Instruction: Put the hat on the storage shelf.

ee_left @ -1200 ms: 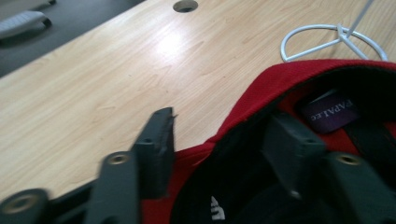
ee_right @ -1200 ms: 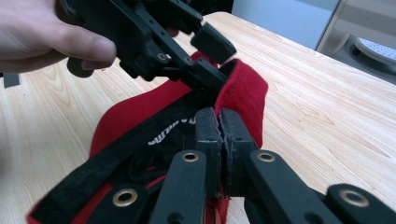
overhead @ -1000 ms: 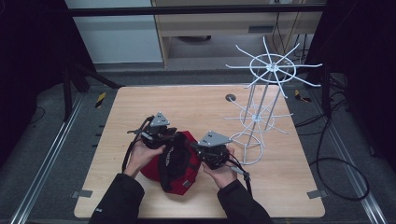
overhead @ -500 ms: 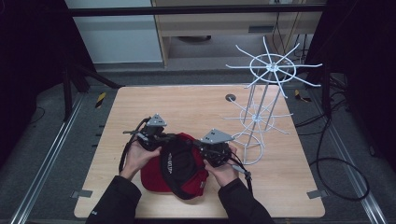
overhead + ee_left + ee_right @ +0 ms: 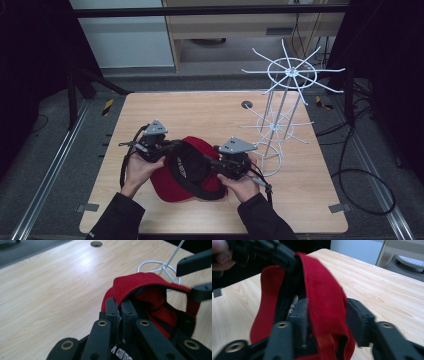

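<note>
A red fabric baseball cap with a black lining (image 5: 192, 170) is held upside down between two hand-held black grippers just above a pale wooden table (image 5: 210, 112), seen from the high view; the left gripper (image 5: 167, 146) meets the cap's rim at its left, the right gripper (image 5: 217, 165) sits at its right, each topped by a grey three-cornered plate, with a person's dark-sleeved forearms entering from the bottom edge; a white wire display rack with spoked tiers (image 5: 285, 95) stands just beside the right gripper on a ring base, the nearest obstacle on that side, and a small round grey grommet (image 5: 246, 104) is set in the table behind the cap, well apart from it. From the left gripper view, the left gripper (image 5: 120, 305) is clenched on a fold of the cap's (image 5: 140, 281) red rim, the jaws pressed together with cloth pinched between them; this angle alone shows the rack's ring base (image 5: 156, 267) lying directly beyond the cap, and the right gripper's two jaws (image 5: 197, 277) apart at the far edge. From the right gripper view, the right gripper (image 5: 327, 308) has just been opening; a band of the cap's (image 5: 322, 290) red rim runs between its jaws, against the left pad and clear of the right one, so the grip is released; the left gripper (image 5: 277, 252) grips the cap's far end at top left.
</note>
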A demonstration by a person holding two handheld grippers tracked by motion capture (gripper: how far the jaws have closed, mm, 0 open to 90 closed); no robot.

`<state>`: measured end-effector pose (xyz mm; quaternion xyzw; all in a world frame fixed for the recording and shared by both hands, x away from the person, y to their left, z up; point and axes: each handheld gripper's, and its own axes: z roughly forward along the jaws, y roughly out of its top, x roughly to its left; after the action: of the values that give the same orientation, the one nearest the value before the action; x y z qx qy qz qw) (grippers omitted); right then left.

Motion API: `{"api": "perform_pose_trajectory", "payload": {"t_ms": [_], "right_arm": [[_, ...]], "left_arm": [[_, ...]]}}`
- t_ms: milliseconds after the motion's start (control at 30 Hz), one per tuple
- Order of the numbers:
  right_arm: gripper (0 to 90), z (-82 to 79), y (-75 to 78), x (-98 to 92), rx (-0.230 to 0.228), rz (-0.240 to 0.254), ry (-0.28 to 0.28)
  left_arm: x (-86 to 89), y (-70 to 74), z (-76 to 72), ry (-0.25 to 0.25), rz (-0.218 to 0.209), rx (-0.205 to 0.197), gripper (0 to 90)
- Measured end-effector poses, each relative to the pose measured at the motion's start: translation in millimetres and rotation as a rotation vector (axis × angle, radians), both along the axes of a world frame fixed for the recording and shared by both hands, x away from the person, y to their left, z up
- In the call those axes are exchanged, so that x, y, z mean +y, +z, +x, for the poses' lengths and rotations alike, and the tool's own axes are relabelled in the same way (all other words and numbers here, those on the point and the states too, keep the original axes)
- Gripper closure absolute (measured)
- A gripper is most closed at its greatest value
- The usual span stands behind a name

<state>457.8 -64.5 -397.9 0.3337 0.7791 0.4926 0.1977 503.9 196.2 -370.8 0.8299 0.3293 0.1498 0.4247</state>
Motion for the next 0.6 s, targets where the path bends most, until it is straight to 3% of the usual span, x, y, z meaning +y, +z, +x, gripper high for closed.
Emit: {"api": "perform_pose_trajectory", "payload": {"t_ms": [233, 467, 600], "right_arm": [[40.6, -12.6, -7.7, -18.8, 0.021, 0.014, 0.01], [37.6, -11.7, -40.9, -37.9, 0.122, -0.006, 0.002], [35.0, -6.6, -52.7, -36.7, 0.168, 0.025, 0.013]], "left_arm": [[5.5, 13.2, -3.8, 0.031, -0.027, -0.04, 86.3], [10.1, 24.3, -6.7, 0.059, -0.04, -0.086, 86.3], [11.7, 29.8, -7.6, 0.07, -0.058, -0.109, 86.3]]}}
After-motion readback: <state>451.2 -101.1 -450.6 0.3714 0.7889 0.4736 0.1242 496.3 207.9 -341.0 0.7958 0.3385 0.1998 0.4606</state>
